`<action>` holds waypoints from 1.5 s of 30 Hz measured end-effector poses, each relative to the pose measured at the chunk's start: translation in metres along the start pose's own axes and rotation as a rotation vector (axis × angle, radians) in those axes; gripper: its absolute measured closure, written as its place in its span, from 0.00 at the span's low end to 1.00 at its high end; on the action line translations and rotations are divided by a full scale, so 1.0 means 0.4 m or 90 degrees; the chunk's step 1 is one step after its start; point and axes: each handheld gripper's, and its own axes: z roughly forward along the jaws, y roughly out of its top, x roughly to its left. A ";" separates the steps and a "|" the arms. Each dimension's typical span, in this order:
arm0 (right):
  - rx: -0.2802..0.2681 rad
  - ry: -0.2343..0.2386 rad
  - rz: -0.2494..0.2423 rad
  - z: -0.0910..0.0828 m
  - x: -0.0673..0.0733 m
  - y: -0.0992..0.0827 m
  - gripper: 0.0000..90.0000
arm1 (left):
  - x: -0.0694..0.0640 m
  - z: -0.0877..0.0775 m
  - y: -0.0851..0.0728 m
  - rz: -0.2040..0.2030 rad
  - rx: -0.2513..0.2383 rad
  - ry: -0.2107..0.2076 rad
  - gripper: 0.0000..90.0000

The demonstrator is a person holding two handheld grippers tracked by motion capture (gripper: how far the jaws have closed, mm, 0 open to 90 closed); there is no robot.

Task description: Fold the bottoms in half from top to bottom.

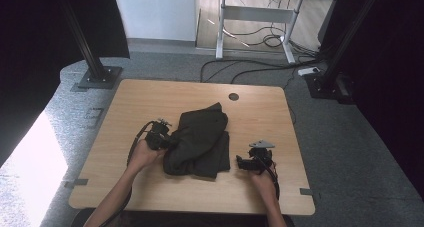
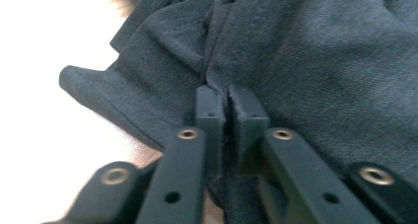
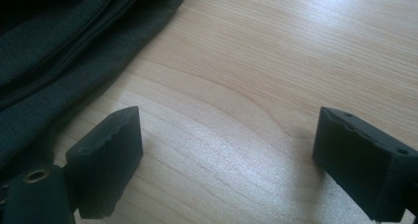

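Observation:
A dark grey garment (image 1: 200,139) lies bunched and folded in the middle of the wooden table (image 1: 150,94). My left gripper (image 1: 159,135) is at the garment's left edge. In the left gripper view its jaws are pressed together on a fold of the garment (image 2: 296,61), the gripper (image 2: 227,108) shut on the cloth. My right gripper (image 1: 252,161) rests on the table just right of the garment's lower corner. In the right gripper view it (image 3: 226,150) stands open over bare wood, with the garment (image 3: 59,51) to its left, not touching.
A round cable hole (image 1: 233,96) sits near the table's far edge. Black frame posts (image 1: 87,42) stand on the floor at both far corners. A desk with cables (image 1: 260,17) is beyond. Bare tabletop lies left, right and behind the garment.

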 end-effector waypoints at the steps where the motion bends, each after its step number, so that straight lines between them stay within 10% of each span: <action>1: 0.000 0.000 0.000 0.000 0.000 0.000 0.12 | -0.004 -0.010 0.003 0.007 -0.004 0.008 0.97; 6: 0.000 0.000 0.001 0.000 0.000 0.000 0.12 | -0.038 -0.106 0.036 0.027 -0.072 -0.004 0.97; 12: -0.001 0.000 0.001 0.000 0.000 0.000 0.12 | -0.154 -0.225 0.073 0.112 -0.134 -0.061 0.97; 21: 0.000 0.001 -0.001 0.000 0.001 0.000 0.12 | -0.334 -0.130 0.028 0.249 -0.041 -0.151 0.86; 28: 0.000 0.001 -0.002 0.000 0.001 0.000 0.12 | -0.209 -0.216 0.074 0.162 -0.125 -0.098 0.41; 30: 0.001 0.002 -0.001 0.000 0.001 0.000 0.12 | -0.161 -0.224 0.082 0.133 -0.133 -0.041 0.34; 38: 0.001 0.002 -0.001 0.000 0.002 0.000 0.12 | 0.051 -0.113 0.051 0.014 -0.068 0.099 0.29; 42: 0.001 0.002 -0.001 0.000 0.001 0.000 0.12 | 0.122 -0.041 0.011 -0.046 -0.056 0.084 0.29; 45: 0.001 0.002 -0.001 0.000 0.001 0.000 0.12 | 0.130 -0.005 -0.007 -0.039 -0.043 0.086 0.28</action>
